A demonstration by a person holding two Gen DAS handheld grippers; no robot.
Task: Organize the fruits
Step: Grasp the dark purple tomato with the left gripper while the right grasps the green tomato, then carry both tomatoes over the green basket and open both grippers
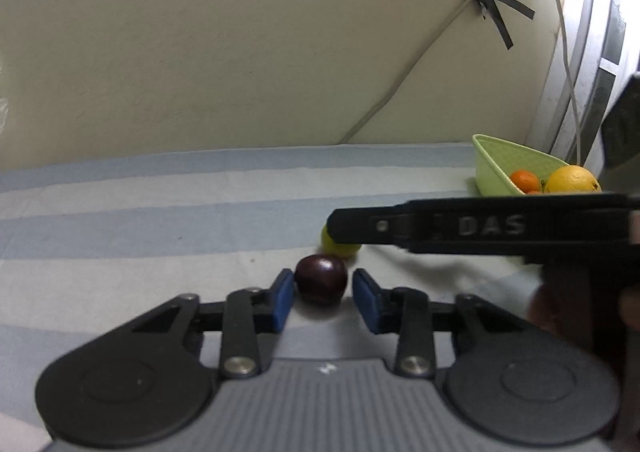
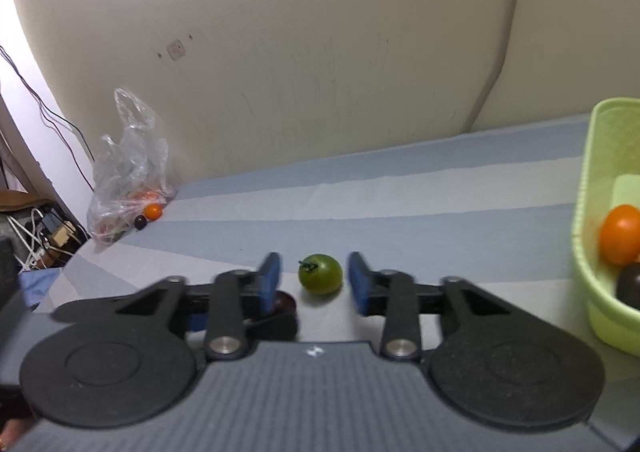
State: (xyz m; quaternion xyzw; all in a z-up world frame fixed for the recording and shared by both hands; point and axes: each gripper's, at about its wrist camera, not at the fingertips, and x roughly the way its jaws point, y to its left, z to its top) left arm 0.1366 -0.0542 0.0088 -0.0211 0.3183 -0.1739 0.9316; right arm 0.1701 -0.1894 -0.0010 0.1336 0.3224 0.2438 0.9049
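Green fruit (image 2: 320, 274) stem up-left, between spread right gripper (image 2: 314, 280) fingers

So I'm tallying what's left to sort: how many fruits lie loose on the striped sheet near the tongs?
2: a dark plum between the left tongs, a green fruit between the right tongs. Others may be hidden.

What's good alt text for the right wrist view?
The open right tongs straddle a small green fruit on a blue-striped cloth, pads not touching it. A light green basket holding an orange fruit sits at right; a clear plastic bag lies far left against the wall.
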